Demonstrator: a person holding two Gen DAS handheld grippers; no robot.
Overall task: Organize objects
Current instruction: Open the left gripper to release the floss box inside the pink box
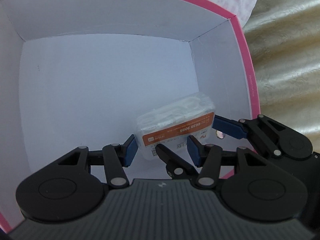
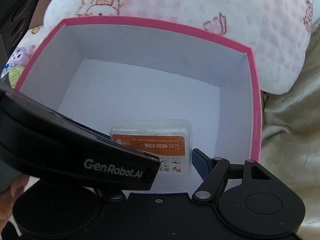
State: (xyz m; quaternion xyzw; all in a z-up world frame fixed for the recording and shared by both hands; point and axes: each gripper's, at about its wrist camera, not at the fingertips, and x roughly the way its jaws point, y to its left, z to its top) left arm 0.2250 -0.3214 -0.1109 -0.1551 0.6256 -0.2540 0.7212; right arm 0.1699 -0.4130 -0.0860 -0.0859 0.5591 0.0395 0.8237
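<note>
A clear plastic case of floss picks (image 1: 176, 124) with an orange label hangs tilted low inside a white box with a pink rim (image 1: 246, 70). My left gripper (image 1: 162, 151) is shut on the case, a blue pad on either long side. My right gripper (image 1: 187, 133) reaches in from the right. One blue pad touches the case's right end, while the other finger (image 1: 166, 156) lies across the label without pinching. In the right wrist view the case (image 2: 152, 144) sits beside that right pad (image 2: 200, 164). My left gripper's housing (image 2: 80, 156) hides the other finger.
The pink-rimmed box (image 2: 156, 23) holds nothing besides the case. A pink-and-white blanket with cartoon prints (image 2: 180, 4) lies behind it. Cream-gold patterned fabric (image 1: 290, 50) is to its right. Part of a hand (image 2: 8, 200) shows at the lower left.
</note>
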